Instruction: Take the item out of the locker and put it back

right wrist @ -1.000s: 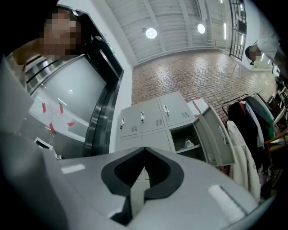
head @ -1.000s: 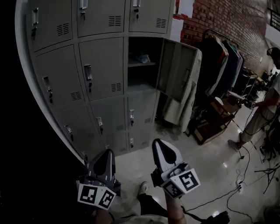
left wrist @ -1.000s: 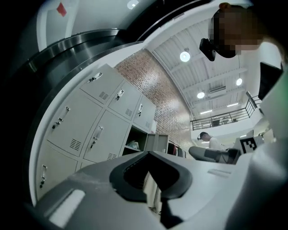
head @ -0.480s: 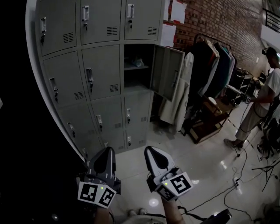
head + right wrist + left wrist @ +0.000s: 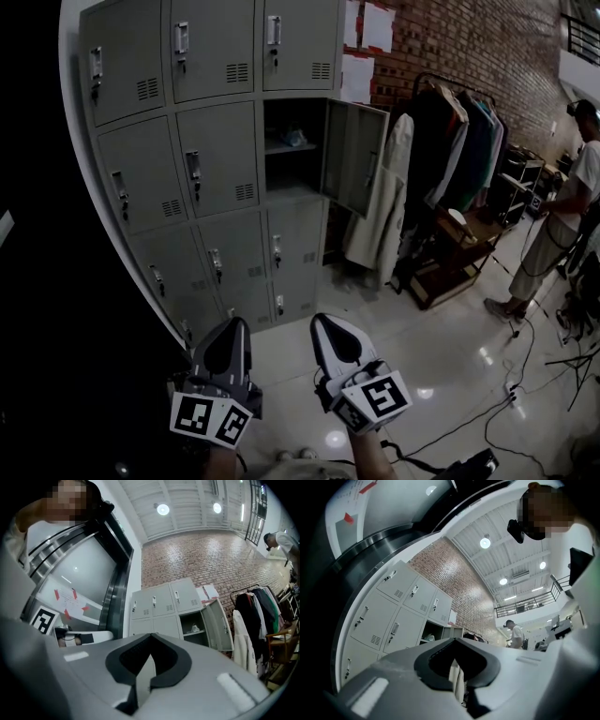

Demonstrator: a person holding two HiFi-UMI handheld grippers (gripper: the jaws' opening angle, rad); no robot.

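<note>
A bank of grey lockers (image 5: 216, 159) stands ahead, with one middle compartment (image 5: 293, 155) open and its door (image 5: 354, 155) swung out to the right. A small pale item (image 5: 296, 138) lies on the shelf inside; it also shows as the item (image 5: 194, 629) in the right gripper view and as the item (image 5: 430, 638) in the left gripper view. My left gripper (image 5: 234, 326) and right gripper (image 5: 325, 323) hang low and side by side, well short of the lockers above the floor. Both are shut and hold nothing.
A white coat (image 5: 380, 211) hangs just right of the open door, beside a clothes rack (image 5: 459, 141) of dark garments. A low wooden stand (image 5: 450, 262) sits below it. A person (image 5: 567, 202) stands at the far right; cables (image 5: 511, 375) trail over the glossy floor.
The view has swung so that the lockers sit more upright and a little farther left. Both grippers stay low and shut, and the locker door stands as before.
</note>
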